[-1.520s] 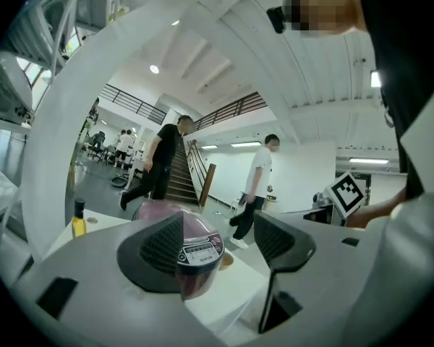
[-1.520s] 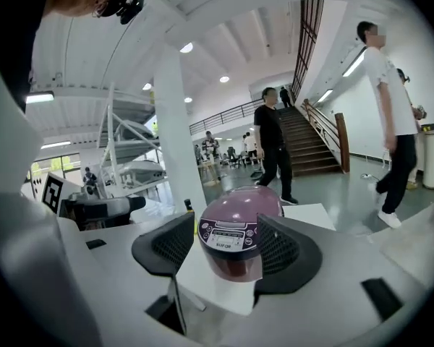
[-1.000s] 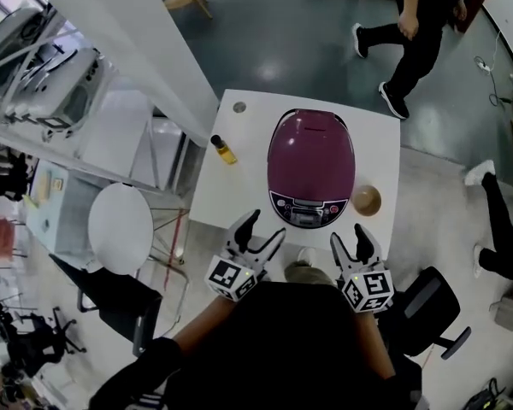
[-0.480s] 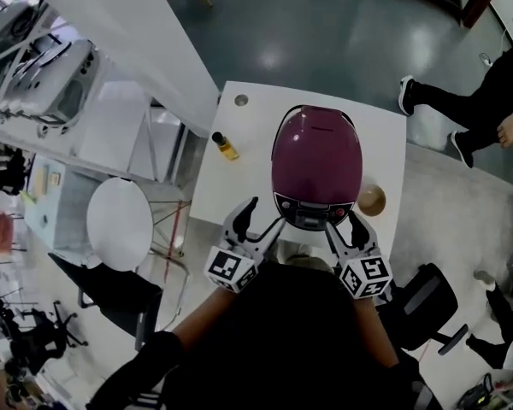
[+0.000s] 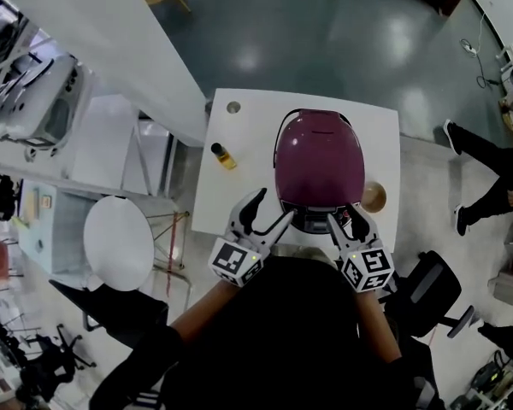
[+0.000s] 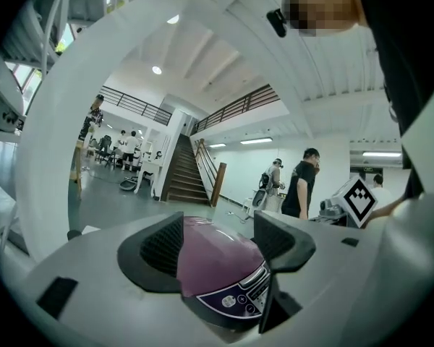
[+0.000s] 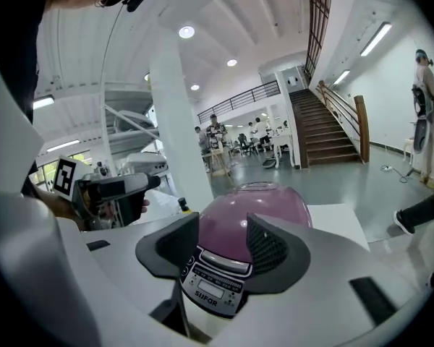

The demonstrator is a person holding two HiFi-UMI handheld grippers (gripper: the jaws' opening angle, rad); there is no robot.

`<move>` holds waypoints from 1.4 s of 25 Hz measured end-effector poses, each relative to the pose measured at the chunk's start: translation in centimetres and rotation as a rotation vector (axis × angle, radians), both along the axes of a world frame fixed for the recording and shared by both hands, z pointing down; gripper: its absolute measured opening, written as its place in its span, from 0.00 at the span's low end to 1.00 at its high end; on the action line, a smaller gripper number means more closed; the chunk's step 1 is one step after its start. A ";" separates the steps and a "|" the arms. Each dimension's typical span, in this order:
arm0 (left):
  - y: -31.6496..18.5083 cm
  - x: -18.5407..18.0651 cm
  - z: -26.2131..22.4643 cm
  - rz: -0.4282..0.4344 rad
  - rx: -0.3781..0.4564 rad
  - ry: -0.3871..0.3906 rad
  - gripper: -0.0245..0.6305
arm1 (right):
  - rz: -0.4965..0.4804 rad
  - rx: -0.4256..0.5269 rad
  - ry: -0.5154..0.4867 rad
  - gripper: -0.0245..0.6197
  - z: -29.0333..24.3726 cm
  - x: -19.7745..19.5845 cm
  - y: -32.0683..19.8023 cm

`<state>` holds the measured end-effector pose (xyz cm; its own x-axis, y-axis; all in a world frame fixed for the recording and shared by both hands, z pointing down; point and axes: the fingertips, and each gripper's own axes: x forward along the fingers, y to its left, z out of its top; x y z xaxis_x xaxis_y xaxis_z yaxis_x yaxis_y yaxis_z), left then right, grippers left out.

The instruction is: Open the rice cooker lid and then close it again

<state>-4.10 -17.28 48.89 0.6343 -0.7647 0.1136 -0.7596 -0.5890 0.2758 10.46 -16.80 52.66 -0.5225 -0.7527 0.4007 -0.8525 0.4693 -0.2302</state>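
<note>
A white square desk (image 5: pixel 239 186) carries the purple, dome-lidded rice cooker (image 5: pixel 318 161). The cooker sits mid-desk, toward the person's edge, with its lid down. To its left stands a small bottle of yellow liquid with a dark cap (image 5: pixel 223 155) (well apart from the cooker). A small grey round disc (image 5: pixel 233 107) lies near the desk's far left corner. Just beside the cooker's right flank sits a tan round bowl (image 5: pixel 374 196); what it holds cannot be told.

Off the desk, a white round table (image 5: pixel 120 242) stands to the left and a black office chair (image 5: pixel 436 290) to the right. A person in dark trousers (image 5: pixel 492 190) is on the floor beyond the chair.

The cooker's grey control panel (image 7: pixel 210 284) has a small display and a brand word that looks like SUPOR (the print is tiny).

The left gripper (image 5: pixel 269 210) hangs at the cooker's front left with its fingers (image 6: pixel 159 248) spread, pinching nothing. The right gripper (image 5: pixel 345 219) is at the panel's right end. Its fingers (image 7: pixel 271 248) have just been closing a little but are spread, the panel seen in the gap and not pressed.
</note>
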 end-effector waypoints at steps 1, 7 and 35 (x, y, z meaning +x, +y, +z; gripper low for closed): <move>-0.3 -0.3 0.1 -0.001 -0.006 0.003 0.47 | 0.009 0.001 0.010 0.31 0.1 0.1 0.1; -1.1 -0.9 0.6 0.012 -0.035 0.016 0.47 | 0.021 -0.028 0.061 0.05 1.4 0.1 0.6; 0.6 -2.1 0.7 0.035 -0.009 0.060 0.47 | 0.011 -0.161 0.162 0.04 7.4 -1.9 0.0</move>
